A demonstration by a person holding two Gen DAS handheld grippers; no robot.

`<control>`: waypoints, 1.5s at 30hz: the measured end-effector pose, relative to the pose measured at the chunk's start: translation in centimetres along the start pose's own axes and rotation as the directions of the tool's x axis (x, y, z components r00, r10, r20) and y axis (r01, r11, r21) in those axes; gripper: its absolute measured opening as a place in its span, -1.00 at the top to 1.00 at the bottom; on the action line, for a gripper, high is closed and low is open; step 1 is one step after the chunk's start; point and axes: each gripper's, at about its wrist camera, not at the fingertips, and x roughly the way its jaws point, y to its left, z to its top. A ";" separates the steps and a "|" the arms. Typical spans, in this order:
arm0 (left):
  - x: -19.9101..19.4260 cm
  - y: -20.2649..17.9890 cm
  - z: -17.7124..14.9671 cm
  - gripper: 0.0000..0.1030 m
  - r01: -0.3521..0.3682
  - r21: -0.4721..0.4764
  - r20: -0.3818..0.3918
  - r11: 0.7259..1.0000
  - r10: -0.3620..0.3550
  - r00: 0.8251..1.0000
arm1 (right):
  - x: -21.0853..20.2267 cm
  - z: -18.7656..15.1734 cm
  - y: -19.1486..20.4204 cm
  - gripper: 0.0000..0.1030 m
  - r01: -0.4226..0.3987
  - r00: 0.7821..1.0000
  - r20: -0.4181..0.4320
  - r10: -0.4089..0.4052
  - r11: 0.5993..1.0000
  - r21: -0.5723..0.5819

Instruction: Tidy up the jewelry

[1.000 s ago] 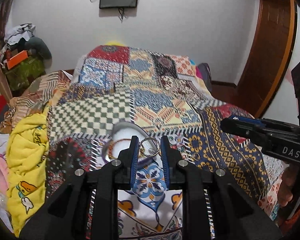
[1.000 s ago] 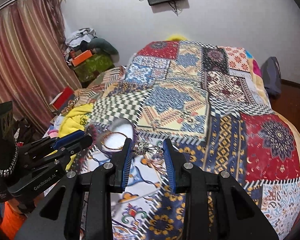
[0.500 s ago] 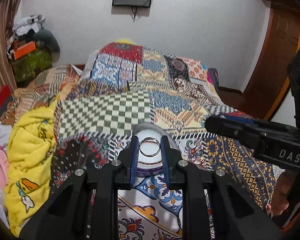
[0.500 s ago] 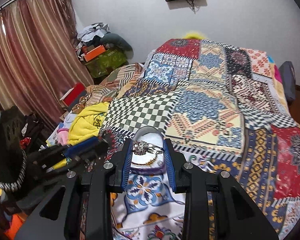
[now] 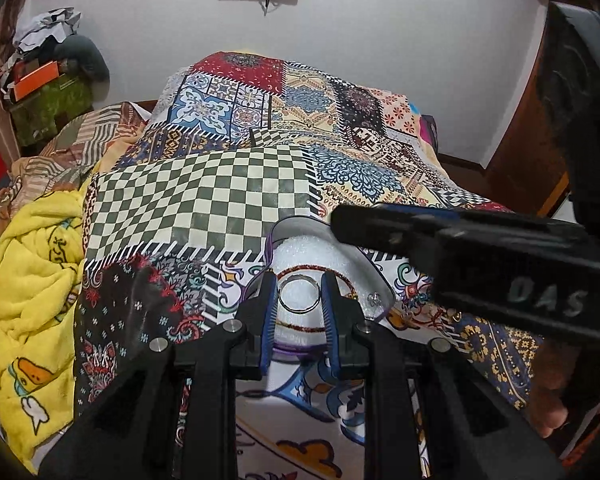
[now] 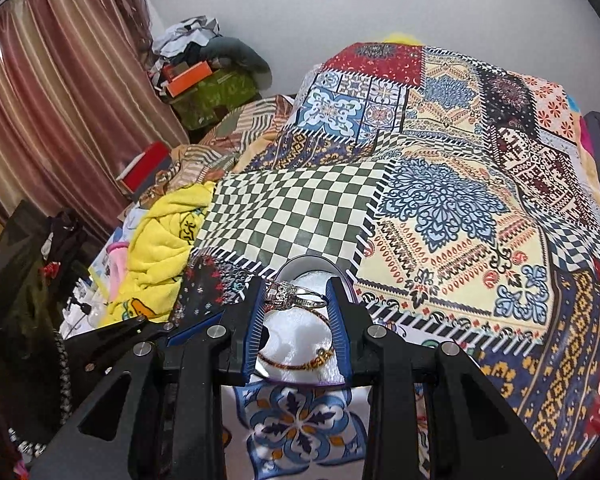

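Both my grippers moved forward over open jewelry box (image 5: 364, 260) on patchwork bedspread (image 5: 228, 196) since a second ago. Left gripper (image 5: 299, 300) pinches plain ring (image 5: 299, 295); right gripper (image 6: 297, 300) pinches stone-set ring (image 6: 294, 298), both above white padding. Red-gold bangle (image 6: 296, 362) already lies inside. Step in hand: depositing rings. Next move likely calls for lowering, then easing each grip apart without rings bouncing out.

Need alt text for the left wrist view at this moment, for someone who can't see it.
The left gripper holds a plain silver ring between its jaws, above a clear round box lined with white padding, where a thin red-and-gold bangle lies. The box sits on a patchwork bedspread; the right gripper reaches in from the right, and a yellow blanket is bunched at left.
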 end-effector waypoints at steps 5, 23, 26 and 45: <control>0.7 0.0 0.2 0.60 -0.001 0.015 -0.007 1.000 0.001 1.000 | 0.9 0.1 -0.4 0.45 -0.003 1.000 -0.017 0.003 1.000 0.007; 0.8 0.6 0.1 0.53 -0.027 -0.003 -0.018 1.000 0.027 0.999 | 1.2 0.2 -0.6 0.15 -0.024 0.999 -0.028 0.024 1.000 0.008; 0.6 0.6 0.1 0.44 -0.030 -0.005 -0.017 1.000 0.030 0.999 | 0.6 0.3 -0.5 0.15 -0.023 1.000 -0.019 0.023 1.000 0.007; -4.8 -1.2 1.0 0.32 -0.027 -0.003 0.053 1.000 0.027 0.998 | -6.9 -1.6 -1.8 0.14 0.099 0.993 0.058 -0.098 0.995 -0.015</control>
